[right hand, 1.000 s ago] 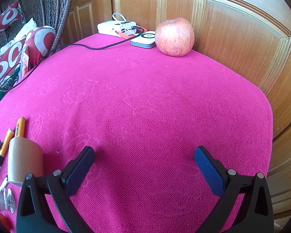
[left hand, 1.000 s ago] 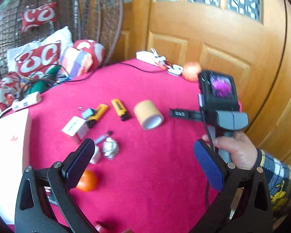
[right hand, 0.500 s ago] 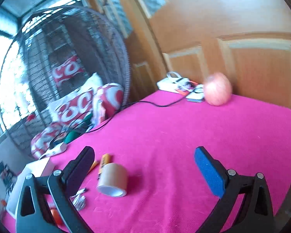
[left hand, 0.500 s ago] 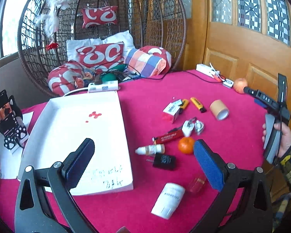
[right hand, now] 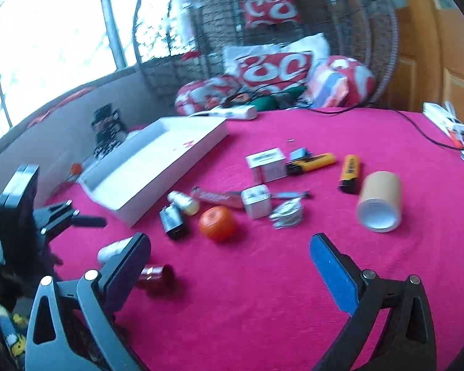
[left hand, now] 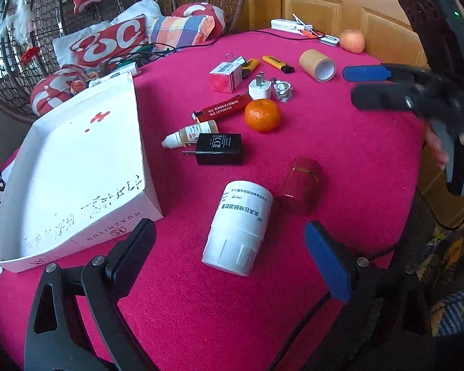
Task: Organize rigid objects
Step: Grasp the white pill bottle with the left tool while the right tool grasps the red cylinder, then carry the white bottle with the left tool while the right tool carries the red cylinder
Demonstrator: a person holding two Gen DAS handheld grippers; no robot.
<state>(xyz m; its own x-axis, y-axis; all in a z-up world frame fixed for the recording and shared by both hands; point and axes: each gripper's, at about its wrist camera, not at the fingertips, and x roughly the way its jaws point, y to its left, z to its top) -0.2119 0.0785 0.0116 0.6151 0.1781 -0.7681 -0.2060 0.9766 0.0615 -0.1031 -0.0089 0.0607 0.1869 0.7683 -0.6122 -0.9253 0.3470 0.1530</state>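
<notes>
as left gripper [left hand: 229, 256] fingers stand wide, just narrowing, empty over white pill bottle [left hand: 238, 227]: light, rigid, smooth, rolls; grip across ribbed cap. right gripper [right hand: 229, 266] wide, empty.

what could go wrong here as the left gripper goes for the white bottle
The white bottle lies on its side, so the open left gripper may roll it instead of pinching it. The red cap lies close beside it and could get knocked. The white box wall is close to the left finger.
</notes>
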